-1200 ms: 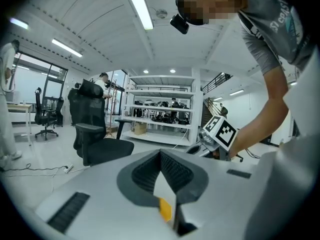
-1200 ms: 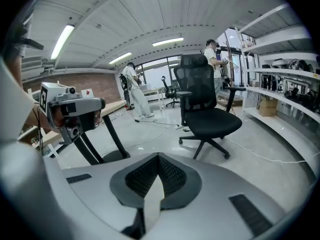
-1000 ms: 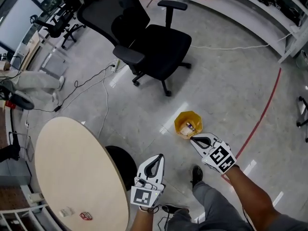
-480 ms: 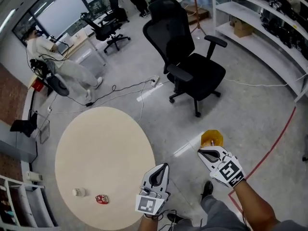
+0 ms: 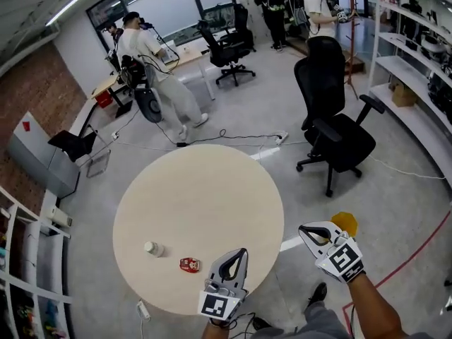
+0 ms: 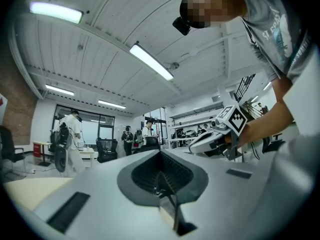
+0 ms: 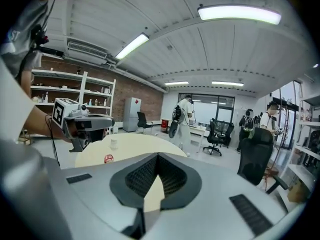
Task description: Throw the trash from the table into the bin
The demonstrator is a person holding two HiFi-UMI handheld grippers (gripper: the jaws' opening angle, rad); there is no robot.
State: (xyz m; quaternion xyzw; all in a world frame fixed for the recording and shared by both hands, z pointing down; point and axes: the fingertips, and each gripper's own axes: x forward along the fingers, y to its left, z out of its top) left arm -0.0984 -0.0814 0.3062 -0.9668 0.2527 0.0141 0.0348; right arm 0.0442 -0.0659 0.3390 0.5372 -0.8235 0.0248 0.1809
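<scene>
A round beige table (image 5: 205, 189) fills the middle of the head view. On its near left part lie a small white cup (image 5: 150, 248) and a crushed red can (image 5: 189, 265). My left gripper (image 5: 242, 252) hovers over the table's near edge, to the right of the can, shut and empty. My right gripper (image 5: 303, 229) is off the table to the right, shut and empty. The yellow bin (image 5: 345, 222) stands on the floor just behind it, partly hidden. In the right gripper view the red can (image 7: 108, 158), white cup (image 7: 114, 143) and left gripper (image 7: 95, 124) all show.
A black office chair (image 5: 339, 136) stands on the floor beyond the bin. A person in white (image 5: 152, 62) is at desks at the back. Cables (image 5: 233, 138) run across the floor behind the table. Shelves (image 5: 424, 55) line the right wall. A red floor line (image 5: 417, 253) curves at the right.
The view has swung up from the floor and bin to the whole table. Both grippers rose with it. The cup and can slid from the frame's bottom left toward the middle.
</scene>
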